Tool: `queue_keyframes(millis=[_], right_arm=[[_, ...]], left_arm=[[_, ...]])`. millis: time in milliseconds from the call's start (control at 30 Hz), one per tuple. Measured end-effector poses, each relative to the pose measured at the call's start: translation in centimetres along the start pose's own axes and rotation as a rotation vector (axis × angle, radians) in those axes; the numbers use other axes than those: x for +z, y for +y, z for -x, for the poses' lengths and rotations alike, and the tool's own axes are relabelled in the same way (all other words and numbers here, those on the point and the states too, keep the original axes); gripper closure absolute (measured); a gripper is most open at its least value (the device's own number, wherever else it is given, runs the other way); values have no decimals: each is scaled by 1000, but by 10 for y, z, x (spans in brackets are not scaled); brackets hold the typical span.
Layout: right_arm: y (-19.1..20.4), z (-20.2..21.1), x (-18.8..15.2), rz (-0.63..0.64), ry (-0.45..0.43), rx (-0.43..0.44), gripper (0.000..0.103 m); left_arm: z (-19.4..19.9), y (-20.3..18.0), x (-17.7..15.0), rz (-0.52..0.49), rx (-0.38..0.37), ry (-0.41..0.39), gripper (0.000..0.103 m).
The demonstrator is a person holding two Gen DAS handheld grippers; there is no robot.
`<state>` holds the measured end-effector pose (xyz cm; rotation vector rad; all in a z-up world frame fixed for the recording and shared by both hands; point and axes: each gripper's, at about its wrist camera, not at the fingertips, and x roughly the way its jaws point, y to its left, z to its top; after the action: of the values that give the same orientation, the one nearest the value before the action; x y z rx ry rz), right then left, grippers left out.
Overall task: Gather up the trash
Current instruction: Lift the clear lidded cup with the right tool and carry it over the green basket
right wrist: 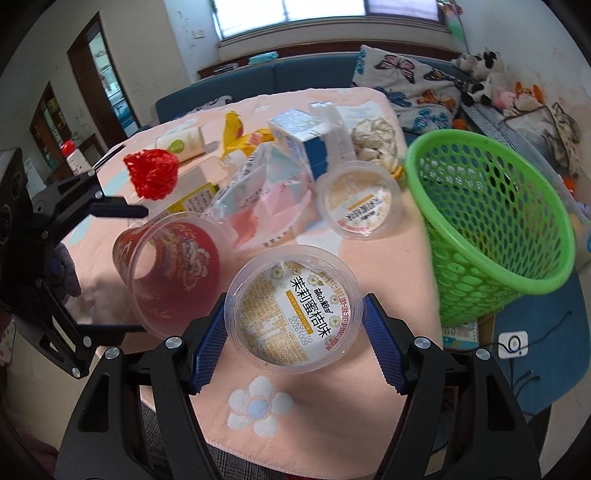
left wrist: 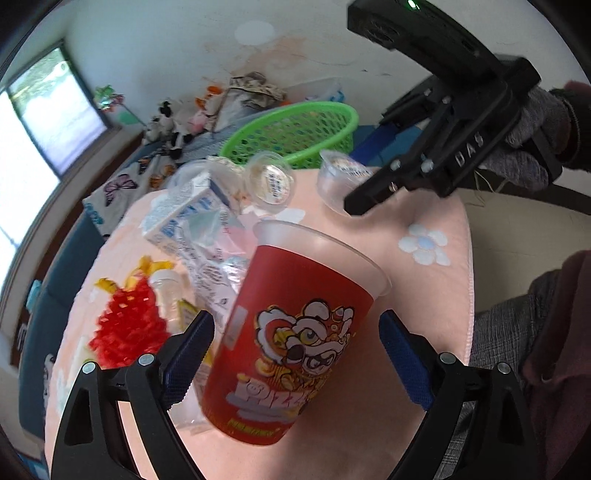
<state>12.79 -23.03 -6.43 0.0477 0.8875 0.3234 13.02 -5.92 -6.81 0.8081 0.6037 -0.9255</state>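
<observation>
A pink tablecloth [right wrist: 384,258] with a blue flower print covers the table, with a blue sofa [right wrist: 258,79] and a window [right wrist: 325,14] at the far side. At the right edge stands a green mesh basket [right wrist: 491,210]; its inside cannot be seen. Cartons and wrappers [right wrist: 266,184] litter the middle. The left gripper [left wrist: 295,365] stands open around a tilted red cup [left wrist: 295,332], pads apart from its sides. The right gripper [right wrist: 293,343] stands open around a clear jelly tub [right wrist: 293,314] near the front edge; a second tub [right wrist: 360,201] lies farther off.
</observation>
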Motion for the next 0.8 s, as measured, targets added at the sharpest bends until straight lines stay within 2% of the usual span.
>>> queue_keyframes(millis=[133,267,333,467,800], right_arm=[[-5,-2,0,-24,7,-5,32],[-8,-6,0,-31,17,-6,32],[-9,-6,1,-31,16,-6,32],[-12,-4,2,-33,8,-3,32],[-17,12,-1,-46,-29,1,32]], left_arm=[[-12,-1,1,-64,-30,17,15],[-18,0,4,-83,-55,24,16],[-20,2,5,-72,-68,26,20],[-19,2,6,-41,-67,22,22],[-14,-2,8,47,-5,43,29]])
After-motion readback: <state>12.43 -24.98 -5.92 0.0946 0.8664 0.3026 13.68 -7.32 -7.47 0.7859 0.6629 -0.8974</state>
